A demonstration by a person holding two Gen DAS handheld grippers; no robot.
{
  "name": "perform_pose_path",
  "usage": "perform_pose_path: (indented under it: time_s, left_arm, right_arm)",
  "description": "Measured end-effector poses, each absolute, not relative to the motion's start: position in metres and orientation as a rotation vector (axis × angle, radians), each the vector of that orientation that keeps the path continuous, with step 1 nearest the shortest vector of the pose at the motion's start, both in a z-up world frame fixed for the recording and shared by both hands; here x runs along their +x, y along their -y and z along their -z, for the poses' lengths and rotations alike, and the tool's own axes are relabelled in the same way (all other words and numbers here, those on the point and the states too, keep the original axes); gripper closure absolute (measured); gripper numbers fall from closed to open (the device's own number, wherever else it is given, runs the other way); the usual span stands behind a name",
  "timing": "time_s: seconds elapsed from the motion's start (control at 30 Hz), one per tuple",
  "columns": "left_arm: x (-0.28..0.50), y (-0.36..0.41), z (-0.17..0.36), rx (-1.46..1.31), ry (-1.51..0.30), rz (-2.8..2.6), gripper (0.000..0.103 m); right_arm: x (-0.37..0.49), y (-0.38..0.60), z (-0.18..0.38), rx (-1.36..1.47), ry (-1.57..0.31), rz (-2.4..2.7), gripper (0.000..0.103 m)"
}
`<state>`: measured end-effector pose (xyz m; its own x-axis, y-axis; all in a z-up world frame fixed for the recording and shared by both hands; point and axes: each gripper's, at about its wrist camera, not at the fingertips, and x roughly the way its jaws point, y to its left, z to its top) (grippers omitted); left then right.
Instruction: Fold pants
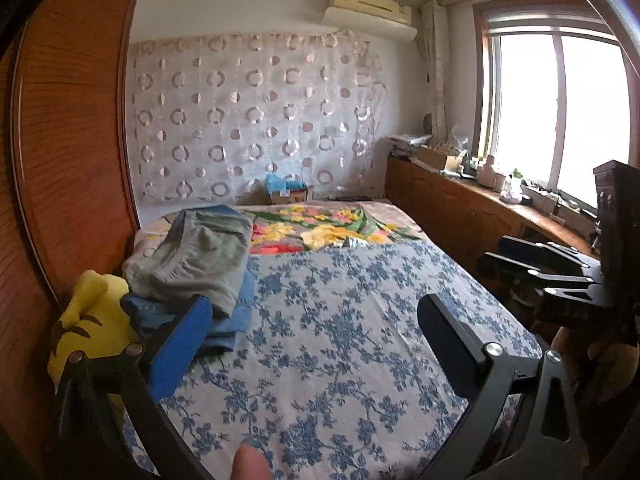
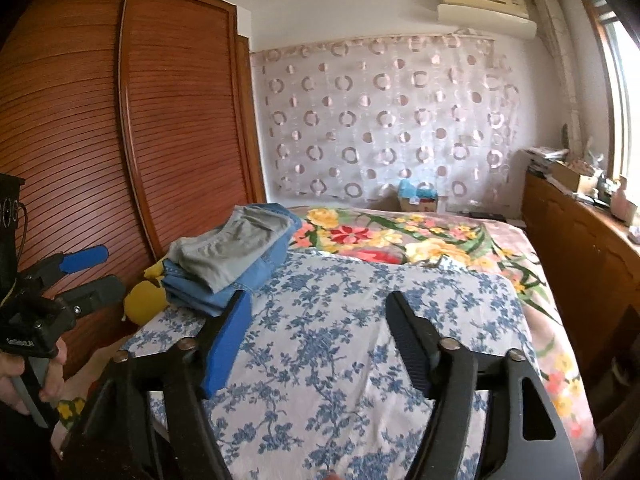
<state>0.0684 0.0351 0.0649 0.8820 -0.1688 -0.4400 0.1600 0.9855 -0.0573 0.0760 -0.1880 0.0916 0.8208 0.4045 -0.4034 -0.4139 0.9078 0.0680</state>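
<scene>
Bed (image 1: 340,320) ahead; both grippers (image 1: 316,320) (image 2: 318,320) level above, fingers spread, empty; folded pants (image 1: 200,256) left.

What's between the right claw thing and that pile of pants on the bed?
Only bare blue-flowered sheet between the open right gripper and the folded pants stack, clearest in the right wrist view.

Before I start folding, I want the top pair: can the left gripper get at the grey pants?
Probably yes: the left gripper is open, the grey pants top the stack just ahead-left, uncovered.
</scene>
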Motion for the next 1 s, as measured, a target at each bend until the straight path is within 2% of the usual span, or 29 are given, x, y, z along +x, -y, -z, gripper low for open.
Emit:
perform_pose_path:
  time_s: [0.3, 1.0]
  left_arm:
    - [0.06, -0.021, -0.058, -0.034, -0.477, 0.167, 0.0]
    - [0.024, 0.003, -0.083, 0.007, -0.421, 0.134, 0.0]
  right_arm:
    - [0.046, 0.197, -0.093, -0.005, -0.424, -0.378, 0.023]
    - [-0.003, 0.203, -0.106, 0.033, -0.343, -0.245, 0.023]
